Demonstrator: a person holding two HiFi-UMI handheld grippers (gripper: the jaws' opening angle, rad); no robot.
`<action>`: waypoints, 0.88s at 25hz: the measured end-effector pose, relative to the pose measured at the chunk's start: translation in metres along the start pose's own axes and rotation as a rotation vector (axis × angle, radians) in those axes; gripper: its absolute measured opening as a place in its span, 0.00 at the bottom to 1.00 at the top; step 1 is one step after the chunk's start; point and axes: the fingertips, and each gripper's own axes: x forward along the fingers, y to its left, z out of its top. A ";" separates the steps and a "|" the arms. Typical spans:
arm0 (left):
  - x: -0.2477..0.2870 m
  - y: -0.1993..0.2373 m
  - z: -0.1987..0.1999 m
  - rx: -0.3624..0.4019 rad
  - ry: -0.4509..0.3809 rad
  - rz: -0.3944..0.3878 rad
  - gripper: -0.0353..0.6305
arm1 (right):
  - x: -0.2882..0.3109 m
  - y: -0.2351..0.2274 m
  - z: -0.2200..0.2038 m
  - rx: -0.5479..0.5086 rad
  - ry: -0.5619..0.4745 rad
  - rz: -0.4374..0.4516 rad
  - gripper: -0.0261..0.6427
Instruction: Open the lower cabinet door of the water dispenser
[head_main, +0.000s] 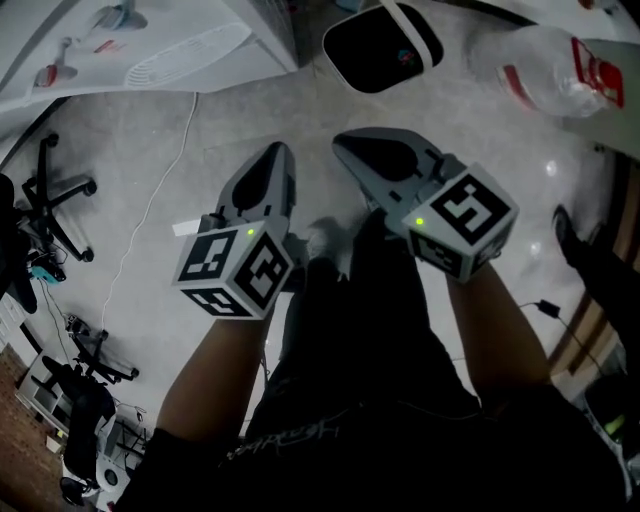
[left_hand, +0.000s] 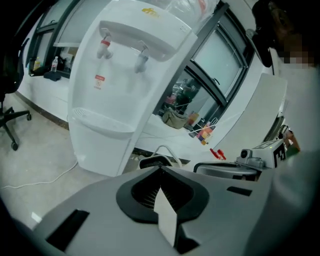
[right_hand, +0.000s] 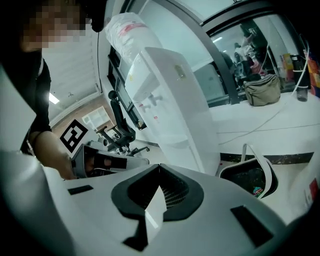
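Overhead, left claw (head_main: 272, 160), right claw (head_main: 355, 150) pressed together; lower cabinet door (left_hand: 97, 150), apparently shut, left gripper view

Bare grey floor (head_main: 250, 110) lies open on the near side of the water dispenser (left_hand: 115, 90). 1 thin cable (head_main: 150, 203) trails across it at left, and 1 office chair (head_main: 55, 200) stands farther left. 1 black bin (head_main: 383, 45) sits just right of the dispenser.
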 end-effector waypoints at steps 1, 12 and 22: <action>0.004 0.000 -0.001 -0.002 -0.001 0.009 0.06 | 0.001 -0.005 0.000 0.004 0.002 0.006 0.06; 0.051 -0.017 -0.006 -0.037 0.008 0.082 0.06 | -0.008 -0.063 0.022 -0.017 0.006 0.061 0.06; 0.102 0.008 0.002 -0.037 -0.003 0.218 0.12 | -0.007 -0.102 0.016 -0.047 0.030 0.098 0.06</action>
